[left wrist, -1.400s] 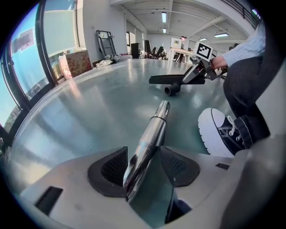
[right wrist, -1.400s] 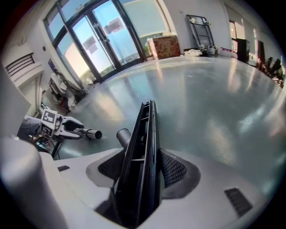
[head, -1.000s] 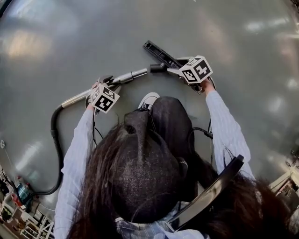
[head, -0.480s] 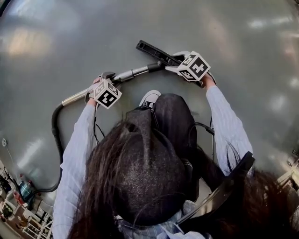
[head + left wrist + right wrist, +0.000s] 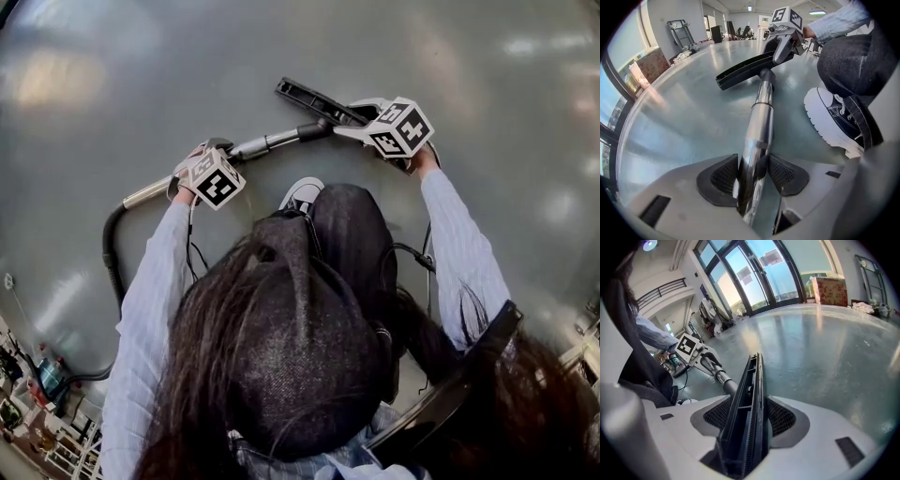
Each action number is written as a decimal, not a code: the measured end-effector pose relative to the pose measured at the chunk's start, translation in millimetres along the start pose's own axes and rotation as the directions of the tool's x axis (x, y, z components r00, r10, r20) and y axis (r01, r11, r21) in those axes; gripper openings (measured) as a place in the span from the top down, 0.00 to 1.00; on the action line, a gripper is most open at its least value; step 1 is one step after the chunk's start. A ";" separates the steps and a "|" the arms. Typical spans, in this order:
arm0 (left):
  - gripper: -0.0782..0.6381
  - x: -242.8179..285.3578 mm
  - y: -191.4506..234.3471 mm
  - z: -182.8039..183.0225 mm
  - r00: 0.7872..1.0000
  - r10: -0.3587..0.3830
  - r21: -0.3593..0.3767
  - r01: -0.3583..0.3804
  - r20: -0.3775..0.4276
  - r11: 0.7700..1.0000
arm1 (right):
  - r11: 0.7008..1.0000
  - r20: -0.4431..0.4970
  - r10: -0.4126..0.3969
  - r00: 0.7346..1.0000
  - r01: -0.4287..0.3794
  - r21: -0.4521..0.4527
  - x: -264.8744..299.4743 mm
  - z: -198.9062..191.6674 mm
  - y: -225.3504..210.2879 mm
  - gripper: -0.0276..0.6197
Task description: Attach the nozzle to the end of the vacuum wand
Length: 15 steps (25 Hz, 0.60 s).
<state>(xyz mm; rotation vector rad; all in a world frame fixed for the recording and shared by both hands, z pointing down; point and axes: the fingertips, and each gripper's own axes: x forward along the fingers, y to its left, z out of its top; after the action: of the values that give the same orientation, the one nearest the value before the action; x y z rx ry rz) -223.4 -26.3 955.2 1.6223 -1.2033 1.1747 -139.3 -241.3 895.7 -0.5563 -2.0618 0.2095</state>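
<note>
left gripper (image 5: 754,174): clamped on wand (image 5: 759,117)
right gripper (image 5: 747,416): gripping nozzle (image 5: 751,385)
change: i've twisted both a touch; joint looks seated

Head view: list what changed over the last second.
The left gripper and right gripper each tilted slightly, nudging the wand and nozzle a little away from the person. Unchanged: left clamps the wand, right the nozzle, both parts meeting at the wand's tip.

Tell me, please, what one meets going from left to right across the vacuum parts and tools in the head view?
Hose → left tool → nozzle → right tool. The wand runs from the hose to the nozzle, through the left tool, so it has no single place.
</note>
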 end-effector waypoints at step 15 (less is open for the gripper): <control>0.63 -8.7 -16.7 -2.7 0.996 -0.081 0.066 0.084 -0.034 0.994 | 0.996 0.019 0.089 0.996 -0.089 -0.020 -10.4 4.5 16.4 0.57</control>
<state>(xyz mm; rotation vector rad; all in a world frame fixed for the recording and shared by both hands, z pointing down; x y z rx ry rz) -208.9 -17.6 946.5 1.6815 -1.0770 1.1955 -133.5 -231.4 879.4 -0.6608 -2.0614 0.2489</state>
